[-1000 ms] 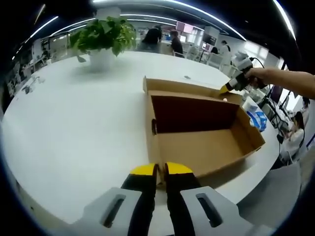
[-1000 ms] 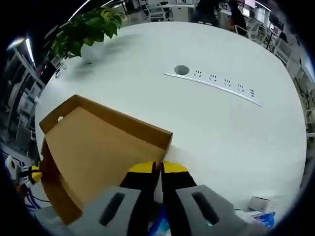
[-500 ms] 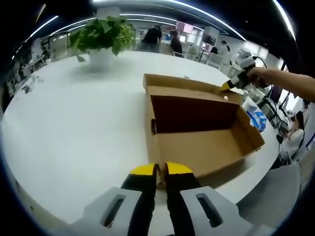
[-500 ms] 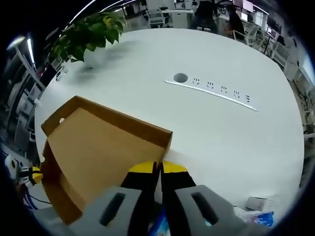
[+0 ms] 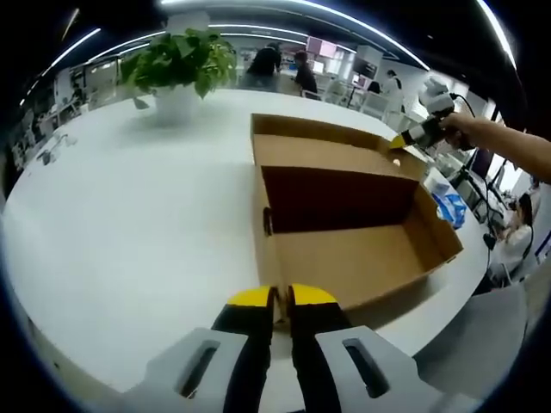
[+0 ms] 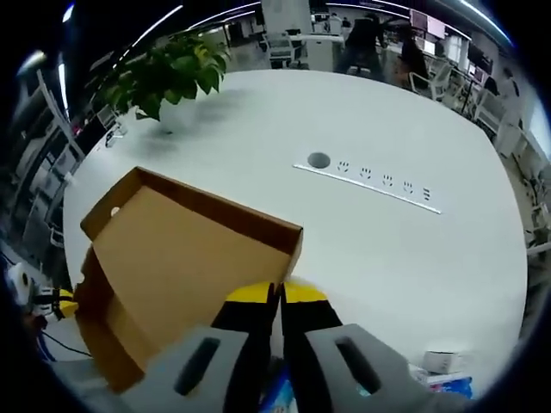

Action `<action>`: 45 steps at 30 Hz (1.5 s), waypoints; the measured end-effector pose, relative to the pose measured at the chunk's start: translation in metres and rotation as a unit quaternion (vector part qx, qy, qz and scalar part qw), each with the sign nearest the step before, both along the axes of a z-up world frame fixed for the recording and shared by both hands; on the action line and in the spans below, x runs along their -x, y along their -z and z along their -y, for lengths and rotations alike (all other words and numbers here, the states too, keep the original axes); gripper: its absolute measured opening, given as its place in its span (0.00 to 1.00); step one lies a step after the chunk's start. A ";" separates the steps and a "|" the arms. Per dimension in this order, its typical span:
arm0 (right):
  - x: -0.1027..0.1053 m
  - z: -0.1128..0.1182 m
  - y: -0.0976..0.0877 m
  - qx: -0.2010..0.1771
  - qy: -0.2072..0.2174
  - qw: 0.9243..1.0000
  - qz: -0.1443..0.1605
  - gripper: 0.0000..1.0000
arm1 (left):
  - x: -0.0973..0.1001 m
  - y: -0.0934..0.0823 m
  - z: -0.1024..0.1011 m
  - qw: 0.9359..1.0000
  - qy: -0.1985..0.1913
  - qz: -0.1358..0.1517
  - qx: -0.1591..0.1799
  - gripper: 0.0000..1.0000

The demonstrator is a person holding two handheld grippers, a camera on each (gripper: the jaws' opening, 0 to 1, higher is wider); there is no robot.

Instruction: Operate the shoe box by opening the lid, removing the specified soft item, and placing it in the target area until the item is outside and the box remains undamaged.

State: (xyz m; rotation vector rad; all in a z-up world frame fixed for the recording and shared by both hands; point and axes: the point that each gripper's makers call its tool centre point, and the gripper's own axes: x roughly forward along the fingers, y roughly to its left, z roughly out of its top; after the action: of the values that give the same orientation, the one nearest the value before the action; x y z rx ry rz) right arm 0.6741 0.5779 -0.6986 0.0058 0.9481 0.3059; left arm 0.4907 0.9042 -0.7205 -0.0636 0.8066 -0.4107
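An open brown cardboard shoe box lies on the white table. Its inside looks bare, with a dark back wall. My left gripper is shut on the box's near wall at the corner. The lid stands hinged at the far side. My right gripper, held by a hand, pinches the lid's far right corner. In the right gripper view the lid spreads out to the left, and my right gripper is shut on its edge. The left gripper's yellow tip peeks out at the far left.
A potted plant stands at the back of the table, also the plant. A row of sockets is set into the tabletop. A blue and white packet lies right of the box. People and desks fill the background.
The right gripper has lifted the lid's corner a little higher and further back, so the lid tilts up more. The left gripper and the box body have stayed put.
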 end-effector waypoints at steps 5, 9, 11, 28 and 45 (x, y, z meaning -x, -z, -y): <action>0.000 -0.001 -0.012 -0.004 -0.006 1.000 0.018 0.01 | 0.000 0.000 0.000 1.000 0.002 0.000 -0.002 0.03; 0.000 -0.003 -0.022 -0.006 -0.009 0.999 0.031 0.00 | 0.001 0.000 0.000 1.000 0.004 0.000 -0.003 0.04; 0.001 -0.004 -0.026 -0.007 -0.010 0.999 0.037 0.00 | 0.001 0.000 0.000 1.000 0.005 0.000 -0.002 0.04; 0.020 -0.009 -0.061 -0.019 -0.018 0.995 0.097 0.00 | 0.002 0.000 0.000 1.000 0.008 0.000 -0.001 0.04; 0.048 -0.012 -0.083 -0.038 -0.016 0.987 0.153 0.00 | 0.002 0.000 0.000 1.000 0.009 0.001 0.001 0.04</action>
State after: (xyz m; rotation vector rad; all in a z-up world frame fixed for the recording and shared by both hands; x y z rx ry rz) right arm 0.6265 0.5902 -0.6157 0.0128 0.6320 0.3600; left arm 0.4890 0.9041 -0.7205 -0.0584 0.8051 -0.4286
